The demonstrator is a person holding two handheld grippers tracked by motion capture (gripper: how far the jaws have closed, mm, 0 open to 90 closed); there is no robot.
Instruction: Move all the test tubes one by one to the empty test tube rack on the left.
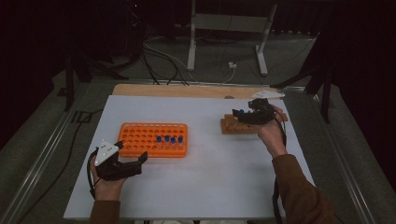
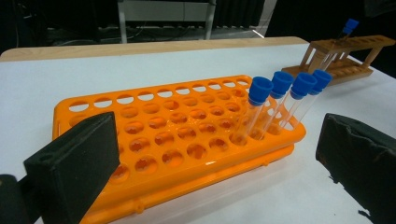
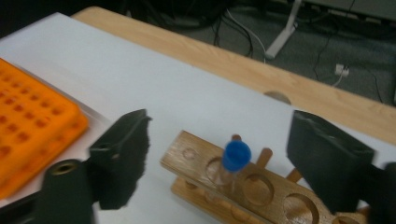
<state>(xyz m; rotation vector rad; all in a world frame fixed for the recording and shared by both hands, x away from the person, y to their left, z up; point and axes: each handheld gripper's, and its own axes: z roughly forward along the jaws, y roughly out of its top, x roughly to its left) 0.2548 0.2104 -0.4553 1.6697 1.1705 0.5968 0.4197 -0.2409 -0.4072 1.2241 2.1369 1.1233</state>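
Left hand-held gripper (image 1: 135, 161): you hold it low at the near left, pointing right and a little forward, jaws standing wide apart with nothing between them.
Left forearm: it comes in from the bottom edge, sleeve at the wrist.
Right hand-held gripper (image 1: 243, 113): you hold it out at the far right, pointing left, jaws apart, pads touching nothing.
Right forearm: it stretches forward, sleeved.

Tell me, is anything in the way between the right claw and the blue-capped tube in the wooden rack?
No. The tube stands alone in the wooden rack, with open space on both sides. The right claw is open around it, pads not touching it.
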